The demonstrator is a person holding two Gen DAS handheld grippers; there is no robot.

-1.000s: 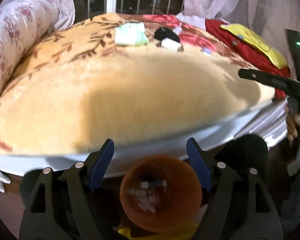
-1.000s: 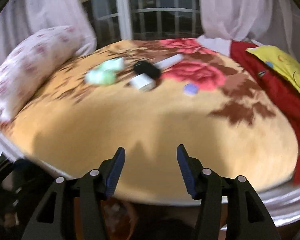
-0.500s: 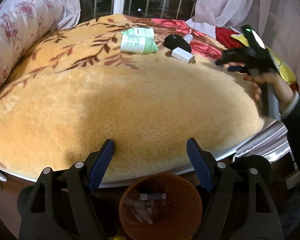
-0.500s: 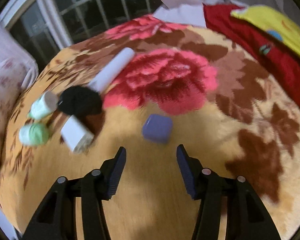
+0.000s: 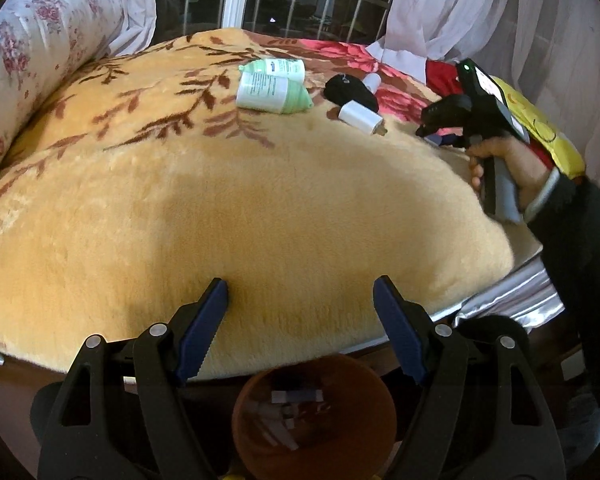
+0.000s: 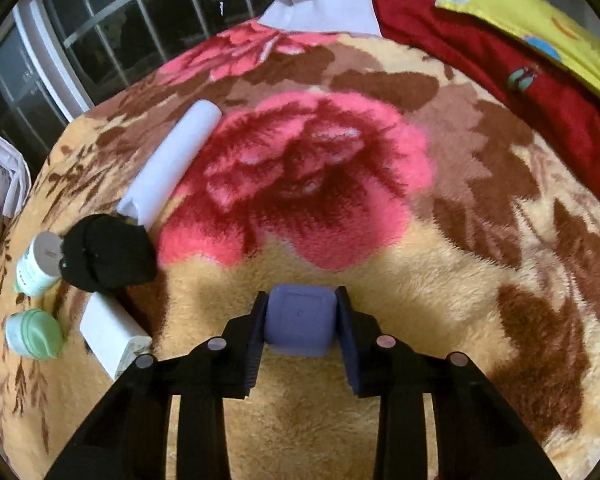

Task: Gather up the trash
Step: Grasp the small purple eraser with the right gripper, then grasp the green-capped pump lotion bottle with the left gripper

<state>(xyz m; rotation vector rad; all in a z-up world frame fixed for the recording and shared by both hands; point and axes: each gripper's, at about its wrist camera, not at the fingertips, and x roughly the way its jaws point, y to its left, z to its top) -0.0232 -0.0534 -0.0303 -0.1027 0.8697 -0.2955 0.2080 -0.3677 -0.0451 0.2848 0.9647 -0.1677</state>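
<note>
Pinching the purple box (image 6: 299, 319) on the blanket (image 6: 440, 320), the right tool (image 6: 300, 320) is gripping only its sides, near the fingertips. Plush pile is giving underneath, so the box could be slipping or twisting out on the lift. Left tool (image 5: 300, 320) is hanging released over the orange bin (image 5: 315, 416), a long carry away.

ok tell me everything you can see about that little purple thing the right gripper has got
The purple block is a small rounded-corner square, matte like plastic or rubber, with a faint inset square and a centre dot on top. It lies flat on the fuzzy blanket, just below the big pink rose. The right gripper is shut on it, one finger against each side.
</note>
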